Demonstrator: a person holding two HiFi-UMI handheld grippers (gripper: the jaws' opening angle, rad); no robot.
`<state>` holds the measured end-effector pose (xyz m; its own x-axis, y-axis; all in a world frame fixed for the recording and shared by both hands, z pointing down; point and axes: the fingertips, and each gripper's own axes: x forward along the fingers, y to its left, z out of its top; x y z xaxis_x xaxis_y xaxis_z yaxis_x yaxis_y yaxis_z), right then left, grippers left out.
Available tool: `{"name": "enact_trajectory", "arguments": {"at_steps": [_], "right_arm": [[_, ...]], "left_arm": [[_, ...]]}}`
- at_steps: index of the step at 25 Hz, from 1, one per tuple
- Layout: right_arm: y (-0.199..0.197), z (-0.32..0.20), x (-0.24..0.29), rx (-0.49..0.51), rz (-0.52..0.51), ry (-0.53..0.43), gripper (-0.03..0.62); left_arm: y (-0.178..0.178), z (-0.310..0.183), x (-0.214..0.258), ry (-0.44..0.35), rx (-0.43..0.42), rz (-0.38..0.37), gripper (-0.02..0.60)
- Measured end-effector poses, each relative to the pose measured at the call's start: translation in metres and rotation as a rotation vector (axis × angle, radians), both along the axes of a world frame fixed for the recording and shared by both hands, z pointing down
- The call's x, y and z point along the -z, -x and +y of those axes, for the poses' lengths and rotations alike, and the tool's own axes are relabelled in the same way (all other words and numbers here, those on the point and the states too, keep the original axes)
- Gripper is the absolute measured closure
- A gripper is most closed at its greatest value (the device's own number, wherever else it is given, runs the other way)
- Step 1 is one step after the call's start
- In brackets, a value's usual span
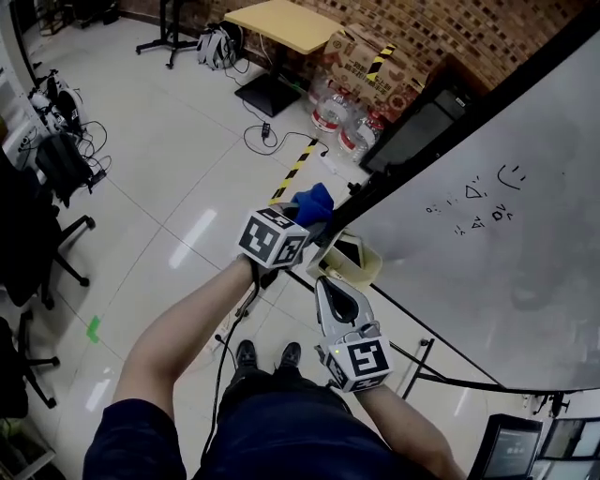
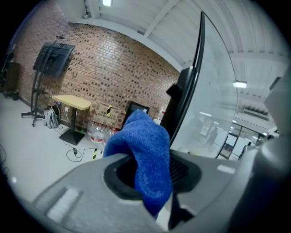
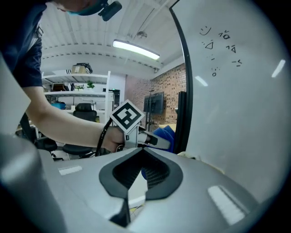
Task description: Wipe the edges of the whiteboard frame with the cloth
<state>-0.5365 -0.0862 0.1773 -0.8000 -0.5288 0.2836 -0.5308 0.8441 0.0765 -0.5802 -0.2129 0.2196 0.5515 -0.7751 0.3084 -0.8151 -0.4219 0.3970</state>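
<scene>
Looking down in the head view, I hold my left gripper [image 1: 314,223] clenched on the blue cloth [image 1: 315,201]. The cloth is just beside the lower end of the black whiteboard frame [image 1: 534,68]; I cannot tell if they touch. The frame edge runs as a long slanted line from lower left to upper right, with the grey whiteboard [image 1: 506,262] on its right. My right gripper [image 1: 330,286] is nearer to me, beside the board. Behind the frame stand a dark monitor [image 1: 417,127], water bottles [image 1: 333,112], a cardboard box [image 1: 361,56] and a yellow table [image 1: 281,23] before a brick wall [image 1: 441,28]. The floor is pale glossy tile.

In the left gripper view the grey jaws of the left gripper [image 2: 152,175] press on the cloth [image 2: 148,150]. It is soft, fuzzy microfibre, bunched, and it sticks up and forward from the pads. The frame [image 2: 196,77] is a thin black strip here, nearly upright, right of the cloth.

In the right gripper view the jaws of the right gripper [image 3: 141,175] are closed together with nothing between them. Ahead are the left gripper's marker cube [image 3: 127,116] and the cloth [image 3: 166,134], close to the upright frame [image 3: 182,82]. The smooth board [image 3: 241,118] carries small marker drawings.
</scene>
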Motion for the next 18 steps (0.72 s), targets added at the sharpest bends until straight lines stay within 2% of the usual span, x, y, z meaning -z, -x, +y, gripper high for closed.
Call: {"name": "enact_trajectory", "arguments": {"at_steps": [6, 12, 16, 18], "right_arm": [[-0.004, -0.011, 0.047, -0.045, -0.098, -0.031, 0.583], [0.004, 0.0, 0.074, -0.018, -0.141, -0.072, 0.583], [0.005, 0.006, 0.088, 0.005, -0.149, -0.116, 0.584], [0.003, 0.005, 0.091, 0.003, -0.154, -0.122, 0.583]], "left_arm": [[0.003, 0.0, 0.073, -0.141, -0.011, 0.108, 0.468], [0.009, 0.004, 0.109, -0.202, -0.011, 0.082, 0.466], [0.019, 0.003, 0.142, -0.285, 0.026, 0.123, 0.466], [0.016, 0.004, 0.163, -0.325, 0.013, 0.137, 0.466]]}}
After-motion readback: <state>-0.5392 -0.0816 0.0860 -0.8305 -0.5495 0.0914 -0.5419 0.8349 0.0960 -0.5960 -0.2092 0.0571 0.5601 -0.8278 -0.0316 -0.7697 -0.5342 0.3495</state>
